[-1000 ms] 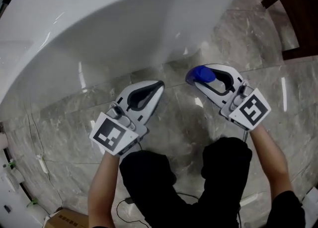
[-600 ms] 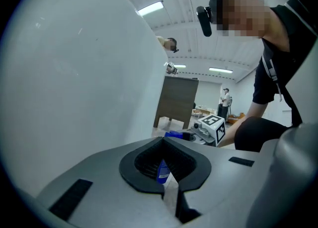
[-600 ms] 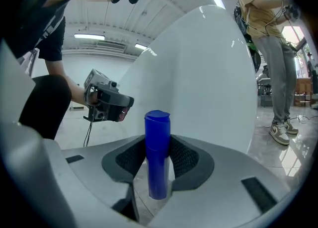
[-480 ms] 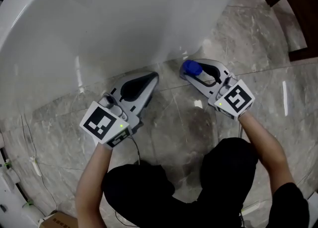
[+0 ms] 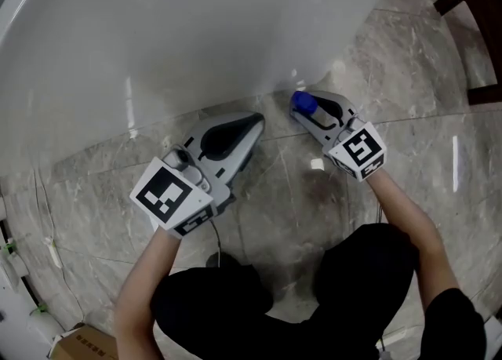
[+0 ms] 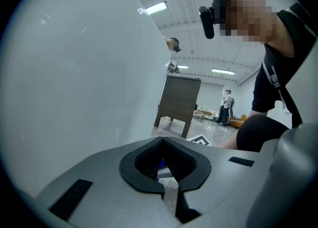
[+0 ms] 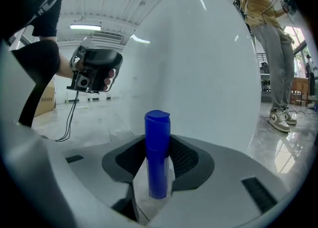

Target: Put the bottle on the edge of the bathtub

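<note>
A blue bottle [image 5: 303, 103] with a flip cap stands upright between the jaws of my right gripper [image 5: 311, 108], which is shut on it low beside the white bathtub's outer wall [image 5: 196, 29]. In the right gripper view the bottle [image 7: 158, 152] rises out of the black pads [image 7: 185, 158], with the tub wall [image 7: 198, 68] just behind. My left gripper [image 5: 251, 125] hovers to the left, near the tub's base, shut with nothing in it. In its own view the left gripper [image 6: 163, 155] has the tub wall [image 6: 74, 93] at its left.
Grey marble floor [image 5: 267, 194] lies under both grippers. Dark wooden furniture [image 5: 478, 5] stands at the top right and also shows as a cabinet [image 6: 179, 105]. A cardboard box [image 5: 78, 344] sits bottom left. A cable [image 5: 213, 250] trails from the left gripper. A person [image 7: 268, 48] stands at the right.
Both grippers have moved forward toward the tub's base. The right one carried the bottle closer to the wall; the left one shifted a little to the right.
</note>
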The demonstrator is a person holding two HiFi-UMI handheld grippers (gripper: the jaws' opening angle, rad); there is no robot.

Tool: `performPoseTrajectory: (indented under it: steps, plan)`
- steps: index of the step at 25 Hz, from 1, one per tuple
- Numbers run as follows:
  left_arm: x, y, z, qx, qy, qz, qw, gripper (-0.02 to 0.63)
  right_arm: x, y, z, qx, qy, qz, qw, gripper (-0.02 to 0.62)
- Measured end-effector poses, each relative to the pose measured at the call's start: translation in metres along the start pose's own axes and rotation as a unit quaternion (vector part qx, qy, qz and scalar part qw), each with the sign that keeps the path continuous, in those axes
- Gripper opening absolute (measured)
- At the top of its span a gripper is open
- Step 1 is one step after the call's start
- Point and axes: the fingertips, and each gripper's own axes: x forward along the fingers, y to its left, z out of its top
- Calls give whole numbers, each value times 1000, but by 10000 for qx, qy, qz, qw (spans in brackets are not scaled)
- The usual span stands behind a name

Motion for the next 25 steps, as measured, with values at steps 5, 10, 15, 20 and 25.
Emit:
performPoseTrajectory:
  steps: [5,10,15,20,25]
  plan:
    - [1,-12,1,175,45,-129,9998,11,5,-3,-16,-63,151,-69,9998,147]
    - [1,-14,1,189,40,-144,9997,11,6,-6,-24,-28,189,-159,9997,148]
    - [1,-10,5,144,-33,-85,9999,11,2,-6,-19,-3,176,-177,9997,149]
    - [4,-14,9,170,-74,-154,9997,11,6,-6,-13,-23,239,-42,9997,165]
    - [2,-17,9,216,-72,-159,9996,11,6,-7,-8,-4,160,2,9999,196]
